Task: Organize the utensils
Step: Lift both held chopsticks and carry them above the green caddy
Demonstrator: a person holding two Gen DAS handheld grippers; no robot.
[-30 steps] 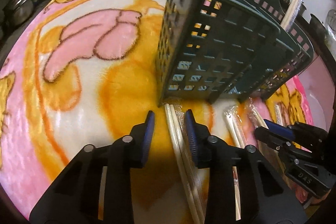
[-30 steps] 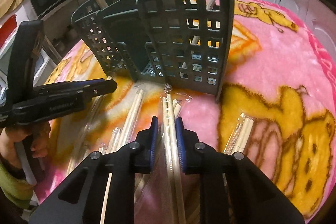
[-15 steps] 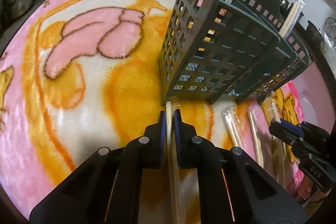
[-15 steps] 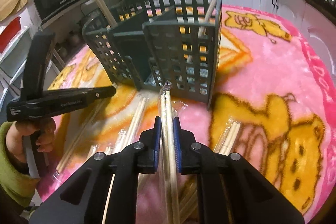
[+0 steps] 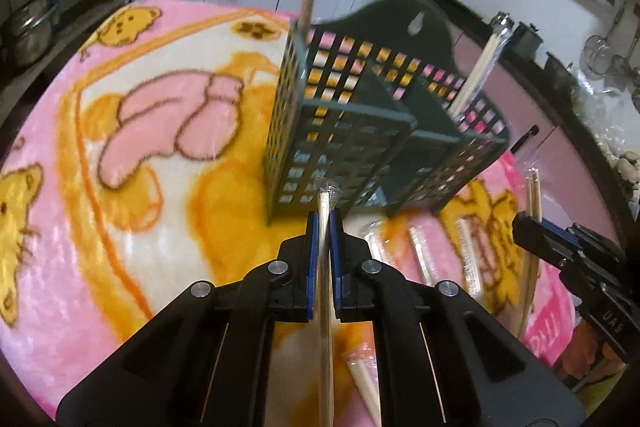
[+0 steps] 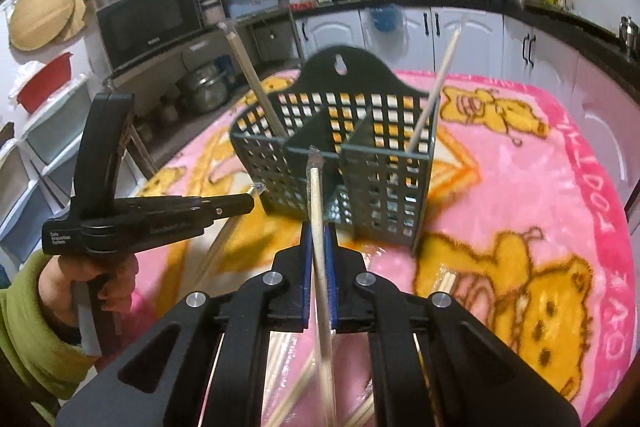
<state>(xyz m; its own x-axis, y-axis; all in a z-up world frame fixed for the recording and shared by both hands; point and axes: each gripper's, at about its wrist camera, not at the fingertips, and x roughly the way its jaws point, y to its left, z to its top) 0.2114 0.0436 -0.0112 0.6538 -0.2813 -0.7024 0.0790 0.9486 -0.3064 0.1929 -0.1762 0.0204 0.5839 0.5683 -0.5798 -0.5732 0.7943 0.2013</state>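
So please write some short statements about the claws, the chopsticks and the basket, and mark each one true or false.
1. The left claw is shut on a wrapped chopstick pair. True.
2. The right claw is open and holds nothing. False: it is shut on a wrapped chopstick pair.
3. The basket is dark green with a grid of holes and stands upright on the blanket. True.
4. The basket has no chopsticks in it. False: chopsticks lean in its left compartment and in its right compartment.
5. More wrapped chopsticks lie on the blanket. True.
6. The blanket is plain blue. False: it is pink with yellow bears.
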